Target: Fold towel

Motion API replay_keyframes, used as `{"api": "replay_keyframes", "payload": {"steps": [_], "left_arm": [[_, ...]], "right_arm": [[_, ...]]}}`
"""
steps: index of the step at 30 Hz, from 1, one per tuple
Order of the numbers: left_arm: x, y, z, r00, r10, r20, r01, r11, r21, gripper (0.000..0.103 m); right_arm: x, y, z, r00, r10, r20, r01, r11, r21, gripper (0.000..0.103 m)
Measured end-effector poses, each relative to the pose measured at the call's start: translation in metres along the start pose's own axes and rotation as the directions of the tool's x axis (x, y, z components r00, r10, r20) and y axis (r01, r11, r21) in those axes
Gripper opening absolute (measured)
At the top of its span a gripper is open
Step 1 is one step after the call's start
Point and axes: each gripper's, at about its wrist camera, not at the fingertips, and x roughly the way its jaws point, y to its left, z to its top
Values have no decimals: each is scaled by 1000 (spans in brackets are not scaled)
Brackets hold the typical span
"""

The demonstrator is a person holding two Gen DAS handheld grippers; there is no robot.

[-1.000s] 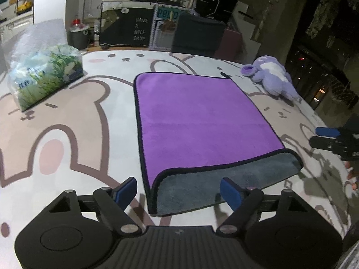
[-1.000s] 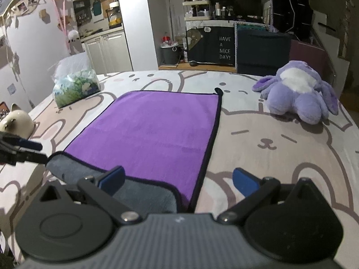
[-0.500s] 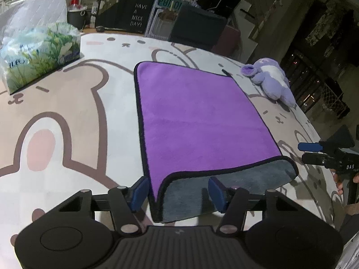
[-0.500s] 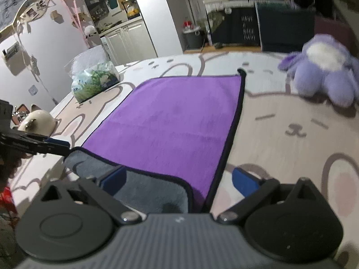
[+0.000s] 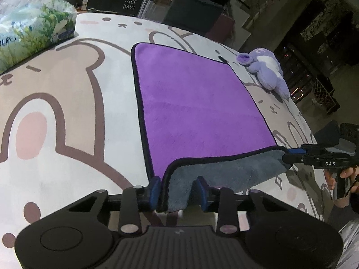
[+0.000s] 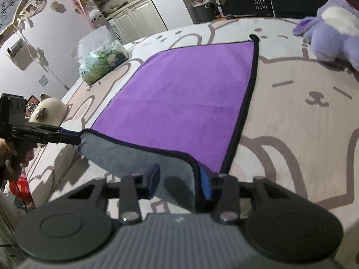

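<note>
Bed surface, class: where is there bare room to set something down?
Free: between the green tissue pack and purple towel; also between towel and lilac plush rabbit. Crowded: near edge, where left gripper and right gripper grip it.

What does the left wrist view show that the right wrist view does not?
Only the left wrist view: the dark room with small lights at right. Only the right wrist view: a white cat figure and a wall of photos. Both: the towel, each gripper at a near corner, left and right, the tissue pack and the plush.
</note>
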Motion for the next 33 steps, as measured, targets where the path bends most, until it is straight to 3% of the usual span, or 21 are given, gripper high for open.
{"api": "replay_keyframes", "payload": {"steps": [3, 10, 17, 24, 33], "left_arm": [[0, 3, 0, 1000, -4, -8, 4, 1000, -5, 27], [1, 3, 1, 1000, -6, -15, 5, 1000, -9, 20], [3, 3, 3, 1000, 11, -24, -11, 1000, -12, 5], [-1, -2, 6, 999, 32, 5, -32, 999, 3, 4], [-15, -11, 22, 992, 53, 112, -53, 999, 1, 4]], "right_arm": [[2, -3, -2, 1000, -2, -16, 2, 1000, 10, 27], [-1, -5, -6, 999, -6, -47, 6, 1000, 13, 11], [-6, -5, -6, 999, -1, -44, 1, 1000, 13, 8], [-10, -2, -5, 1000, 1, -30, -1, 1000, 5, 6], [-25, -1, 1, 999, 2, 47, -3, 1000, 22, 6]]}}
